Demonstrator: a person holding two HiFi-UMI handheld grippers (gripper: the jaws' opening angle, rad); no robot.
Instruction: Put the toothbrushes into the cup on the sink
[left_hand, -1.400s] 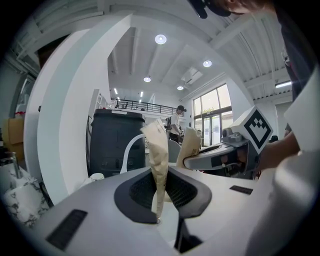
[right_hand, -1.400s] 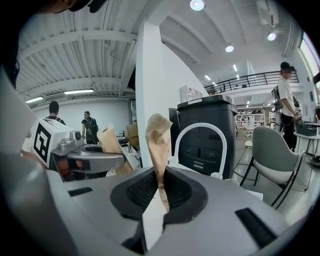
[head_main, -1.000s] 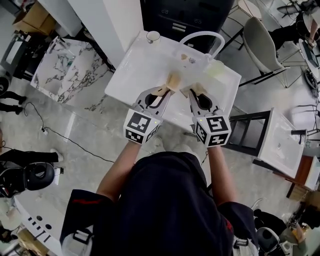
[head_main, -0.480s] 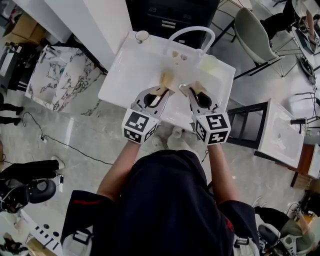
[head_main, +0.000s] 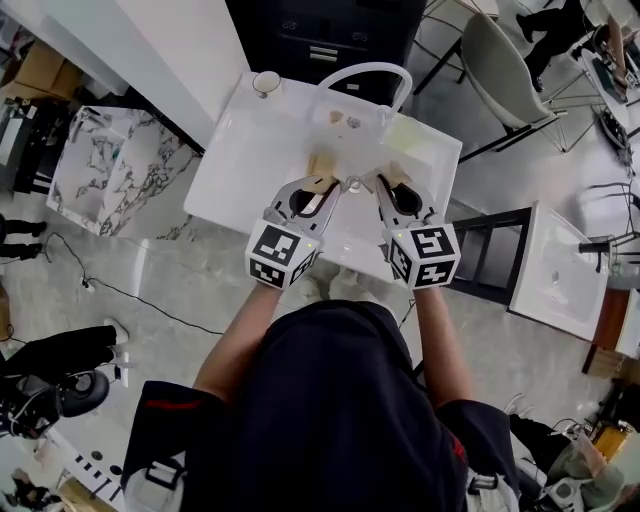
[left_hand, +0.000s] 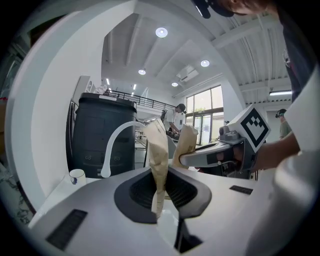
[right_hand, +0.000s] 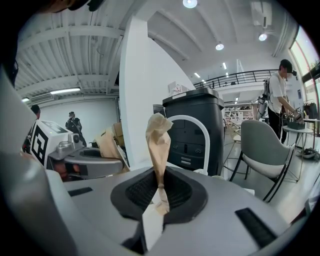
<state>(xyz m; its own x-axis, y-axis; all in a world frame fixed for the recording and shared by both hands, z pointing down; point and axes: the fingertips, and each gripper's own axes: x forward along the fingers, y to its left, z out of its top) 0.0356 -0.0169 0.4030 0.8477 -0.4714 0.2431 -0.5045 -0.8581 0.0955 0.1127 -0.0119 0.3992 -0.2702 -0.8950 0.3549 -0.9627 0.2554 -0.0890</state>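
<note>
Both grippers hover over the white sink. My left gripper is shut on a tan paper packet, which stands upright between the jaws in the left gripper view. My right gripper is shut on a second, crumpled tan paper packet, pinched at its lower end. No toothbrush itself shows. The small white cup stands on the sink's far left corner, and appears again in the left gripper view. The two grippers are side by side, close together.
A white arched faucet rises at the sink's back edge, with small tan pieces below it. A dark cabinet stands behind. A marble slab lies to the left; a grey chair and a second sink stand to the right.
The sink has slid up and left in the head view as the camera moved. Both grippers keep their place in the picture and their hold on the packets.
</note>
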